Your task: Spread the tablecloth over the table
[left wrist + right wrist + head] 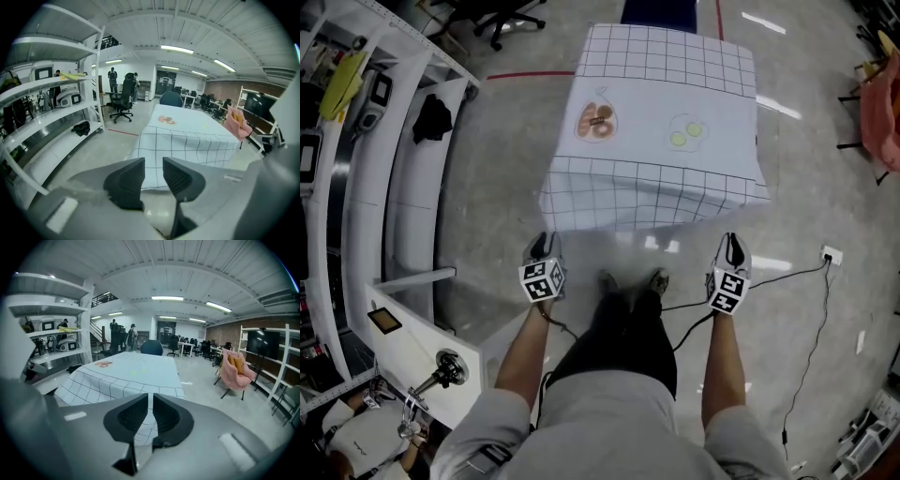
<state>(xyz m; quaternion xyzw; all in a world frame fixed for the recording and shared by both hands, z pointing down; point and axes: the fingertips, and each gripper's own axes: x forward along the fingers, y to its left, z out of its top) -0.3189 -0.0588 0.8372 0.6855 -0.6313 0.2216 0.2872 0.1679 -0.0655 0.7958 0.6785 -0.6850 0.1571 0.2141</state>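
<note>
A white tablecloth [666,103] with a dark grid covers the table ahead and hangs down its near side; it carries an orange plate print [596,122] and a green one [686,133]. My left gripper [542,246] hovers just below the cloth's near left corner. In the left gripper view the tablecloth [187,136] lies beyond the left gripper [153,164], whose jaws stand well apart and empty. My right gripper [732,246] hangs below the near right corner. In the right gripper view the right gripper [150,401] shows a narrow gap with only the distant tablecloth [126,373] behind it.
White shelving [394,187] runs along the left, with a black bundle [432,119] on it. Cables [806,281] and a socket [831,254] lie on the floor at right. A pink chair [236,369] stands right of the table, an office chair [502,19] at far left.
</note>
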